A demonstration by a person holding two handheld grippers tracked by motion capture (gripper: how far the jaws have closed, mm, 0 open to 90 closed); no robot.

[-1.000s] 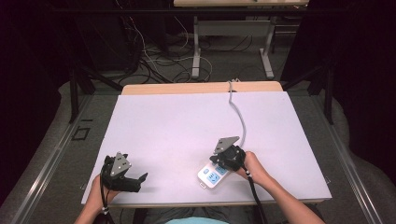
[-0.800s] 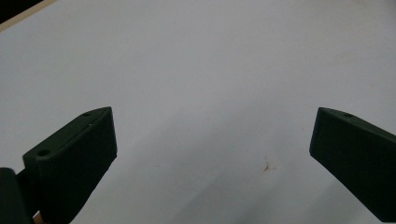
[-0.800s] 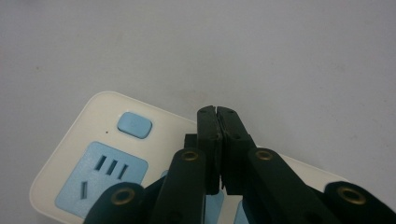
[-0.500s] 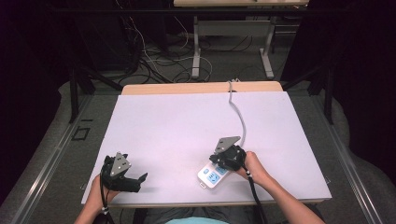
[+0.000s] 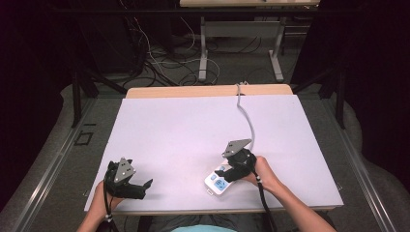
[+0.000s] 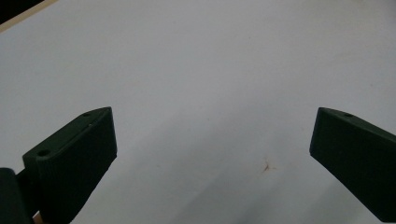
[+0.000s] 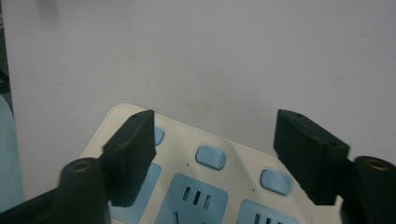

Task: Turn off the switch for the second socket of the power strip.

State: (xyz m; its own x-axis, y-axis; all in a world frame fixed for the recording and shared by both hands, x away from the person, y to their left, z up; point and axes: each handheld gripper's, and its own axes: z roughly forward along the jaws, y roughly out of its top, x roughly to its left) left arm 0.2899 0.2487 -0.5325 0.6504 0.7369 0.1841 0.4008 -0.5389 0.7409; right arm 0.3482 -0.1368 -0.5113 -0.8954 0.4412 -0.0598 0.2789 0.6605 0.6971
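White board [image 5: 193, 140] tops the wooden table [image 5: 183, 91], cables [image 5: 159, 63] behind.

White-topped table [image 5: 193, 135] centre of room, wooden edge strip [image 5: 203, 91] at its 12 o'clock side. Beyond, at 12, a second table's metal legs [image 5: 203, 53] over tangled cables [image 5: 159, 58] (dim there). Grey floor [image 5: 58, 145]; dark surrounds at 3 and 9.

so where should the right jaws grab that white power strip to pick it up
Probably across its two long edges, coming straight down from above. The power strip lies flat on the table, sockets up, a slim slab. The right gripper, jaws just opened and empty, already hangs over its near end.
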